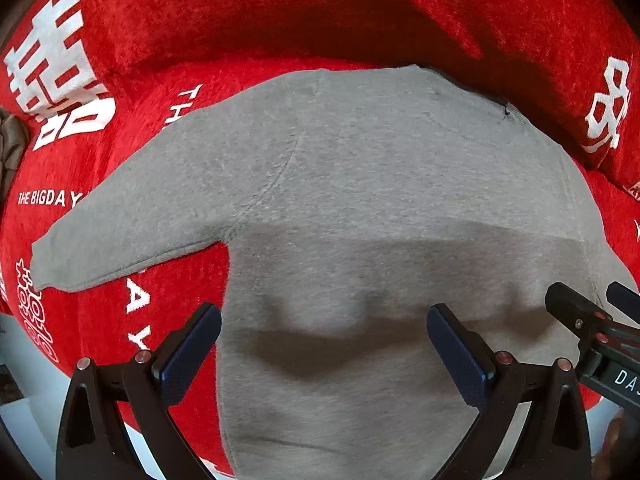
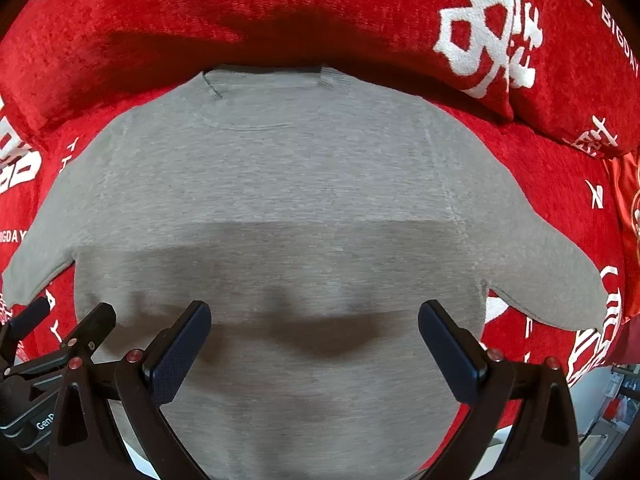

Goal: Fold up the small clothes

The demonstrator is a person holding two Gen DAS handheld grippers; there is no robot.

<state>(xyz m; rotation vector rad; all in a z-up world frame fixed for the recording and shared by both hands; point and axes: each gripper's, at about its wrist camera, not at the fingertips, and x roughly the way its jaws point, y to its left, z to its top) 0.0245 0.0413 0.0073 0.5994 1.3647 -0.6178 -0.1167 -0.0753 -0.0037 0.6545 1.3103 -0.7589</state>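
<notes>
Grey sweater [image 1: 360,200] lies flat on the red cover [image 1: 140,40], sleeves out. Left gripper [image 1: 324,344] and right gripper [image 2: 314,340] hover over its lower half, jaws wide apart, holding nothing.

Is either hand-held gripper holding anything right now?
No. The left hand-held gripper and right hand-held gripper are open above the flat grey sweater.

Both feeds look bright and sharp to me, with even light from above and behind. A broad soft shadow covers the near half of the grey sweater [image 1: 360,184], with darker shadows beneath each pair of tongs. Fisheye bending curves everything, and the corners go black. I see no glare.
</notes>
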